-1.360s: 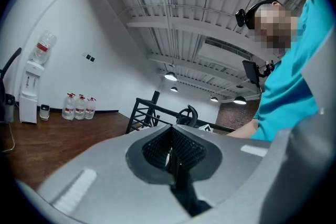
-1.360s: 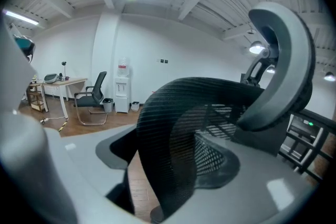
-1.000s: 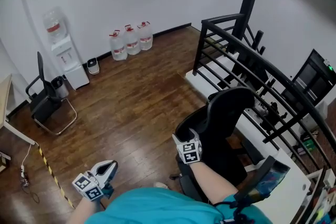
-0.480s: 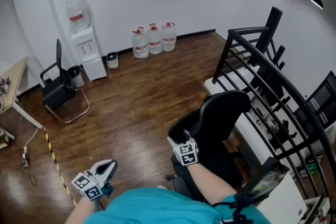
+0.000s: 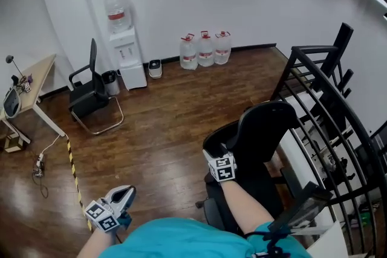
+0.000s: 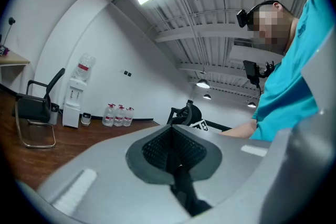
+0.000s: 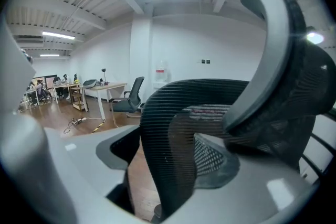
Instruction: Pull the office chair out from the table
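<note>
Wood floor (image 5: 169,124) stretches beyond the chair (image 5: 266,130) — right gripper (image 5: 222,160) clamps its back, ready to pull; left gripper (image 5: 121,196) idles, closed, empty.

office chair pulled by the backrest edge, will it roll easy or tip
The office chair stands on smooth wood floor, so it will probably roll or swivel rather than tip. The right tongs close on its mesh backrest, which looks thin and may flex a little. Gripped high, a hard yank might rock it.
</note>
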`<action>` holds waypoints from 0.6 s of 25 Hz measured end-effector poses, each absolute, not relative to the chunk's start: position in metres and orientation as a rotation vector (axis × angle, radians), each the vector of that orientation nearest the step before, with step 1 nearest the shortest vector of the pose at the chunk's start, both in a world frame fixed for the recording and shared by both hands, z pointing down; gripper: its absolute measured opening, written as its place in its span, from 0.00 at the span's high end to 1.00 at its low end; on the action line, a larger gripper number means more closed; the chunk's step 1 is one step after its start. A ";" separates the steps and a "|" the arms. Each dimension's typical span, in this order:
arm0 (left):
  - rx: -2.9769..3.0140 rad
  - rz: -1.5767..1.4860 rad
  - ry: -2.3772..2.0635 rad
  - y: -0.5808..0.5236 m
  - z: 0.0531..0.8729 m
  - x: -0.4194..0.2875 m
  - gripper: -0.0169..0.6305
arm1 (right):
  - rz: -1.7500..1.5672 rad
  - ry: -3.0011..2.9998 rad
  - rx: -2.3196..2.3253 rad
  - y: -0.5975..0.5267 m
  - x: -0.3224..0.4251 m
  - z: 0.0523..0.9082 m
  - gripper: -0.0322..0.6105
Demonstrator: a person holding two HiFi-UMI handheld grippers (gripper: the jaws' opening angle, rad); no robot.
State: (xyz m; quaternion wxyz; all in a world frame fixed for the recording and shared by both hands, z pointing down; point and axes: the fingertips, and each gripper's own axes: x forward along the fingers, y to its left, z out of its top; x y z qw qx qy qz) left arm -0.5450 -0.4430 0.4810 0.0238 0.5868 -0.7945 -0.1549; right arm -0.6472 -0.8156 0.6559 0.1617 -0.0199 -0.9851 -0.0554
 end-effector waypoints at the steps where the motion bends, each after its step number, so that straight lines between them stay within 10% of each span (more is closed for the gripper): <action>1: 1.801 -0.477 -2.470 -0.442 0.481 -0.545 0.94 | -0.148 -2.810 -0.061 -0.819 -0.652 0.655 0.46; 15: 1.789 -0.518 -2.494 -0.454 0.478 -0.561 0.94 | -0.174 -2.800 -0.283 -0.801 -0.649 0.645 0.49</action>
